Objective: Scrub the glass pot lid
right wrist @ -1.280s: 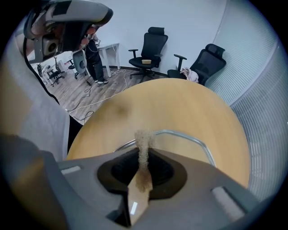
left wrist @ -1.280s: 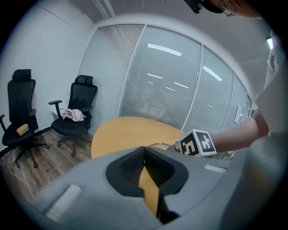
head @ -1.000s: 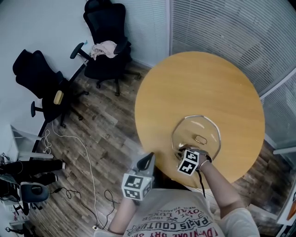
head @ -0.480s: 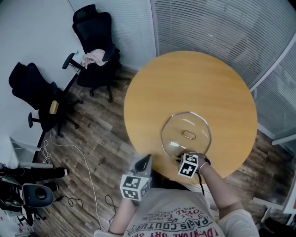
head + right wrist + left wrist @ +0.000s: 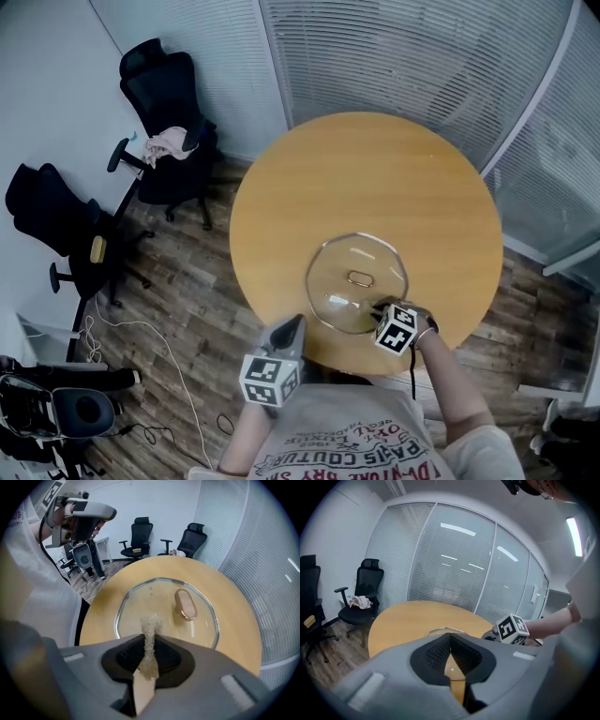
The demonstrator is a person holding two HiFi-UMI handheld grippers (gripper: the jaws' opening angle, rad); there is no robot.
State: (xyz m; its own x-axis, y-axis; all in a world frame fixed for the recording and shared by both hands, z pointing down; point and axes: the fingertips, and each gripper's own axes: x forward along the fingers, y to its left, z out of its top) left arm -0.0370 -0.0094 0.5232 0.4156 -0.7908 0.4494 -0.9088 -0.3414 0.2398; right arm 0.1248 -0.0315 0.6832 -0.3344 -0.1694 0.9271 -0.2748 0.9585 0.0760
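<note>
Glass, clear with a metal rim: the pot lid (image 5: 356,281) lies flat on the round wooden table (image 5: 375,169), its handle (image 5: 185,604) up, set toward the person's side and not far from the near edge. The right gripper (image 5: 149,641) comes in over the lid's near rim, jaws clamped tight on a thin strip of mesh scrubber (image 5: 150,632) that pokes out ahead of them. The left gripper (image 5: 289,330) hangs off the table at the person's left, jaws pressed together on nothing. And that's the worry: nobody is pinning the lid down, so I'd say a firm scrubbing stroke could send it skating across the smooth wood, maybe off the near edge. That skinny strip could also drag out of the jaws if it catches on the rim. Whether the scrubber touches the glass I can't tell: in the head view the marker cube (image 5: 397,328) covers the tips, and the right gripper's own body hides the lid's nearest rim.
</note>
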